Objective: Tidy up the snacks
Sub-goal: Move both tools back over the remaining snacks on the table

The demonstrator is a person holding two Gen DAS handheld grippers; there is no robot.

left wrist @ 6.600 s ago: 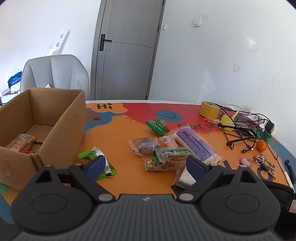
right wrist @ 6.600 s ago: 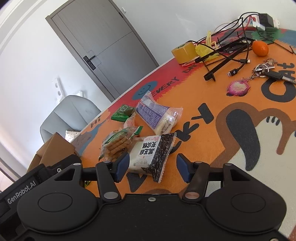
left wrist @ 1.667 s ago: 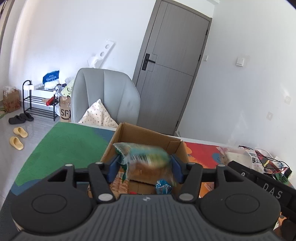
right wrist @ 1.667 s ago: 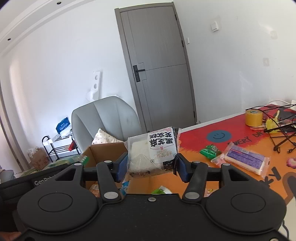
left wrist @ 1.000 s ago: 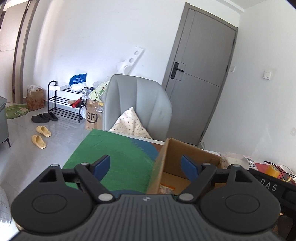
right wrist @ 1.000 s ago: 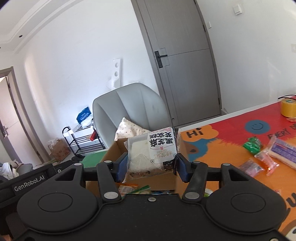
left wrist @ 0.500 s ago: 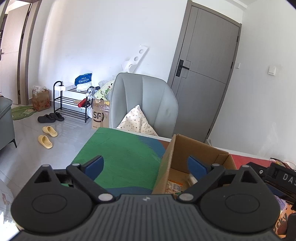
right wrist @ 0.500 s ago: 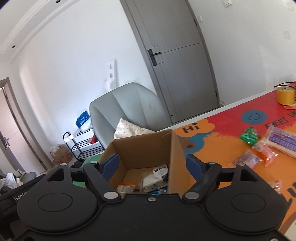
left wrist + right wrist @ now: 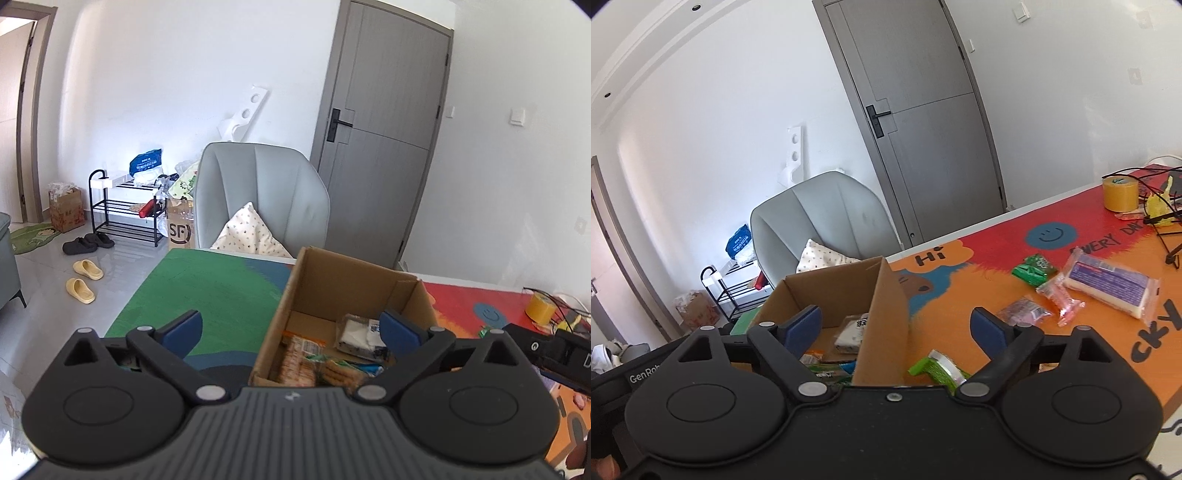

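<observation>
Left gripper (image 9: 291,328) seen low in frame, jaws wide, just opened, nothing held. Right gripper (image 9: 897,324) likewise spread, empty. Cardboard box (image 9: 354,280) at centre, snack packets (image 9: 360,334) inside. Loose snacks (image 9: 1108,282) scattered right, on table mat (image 9: 979,291).

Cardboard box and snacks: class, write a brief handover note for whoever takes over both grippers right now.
Left gripper: open, empty, jaws just opened further, at the cardboard box.
Right gripper: open, empty, jaws just opened further; the box's right wall stands between its jaws.
Done: the black-and-white packet and biscuit packs lie in the box.
Left on the table: green wrapper beside the box, green packet, pink packet, dark small packet, purple-label pack.
Leave the tape roll and cables.
</observation>
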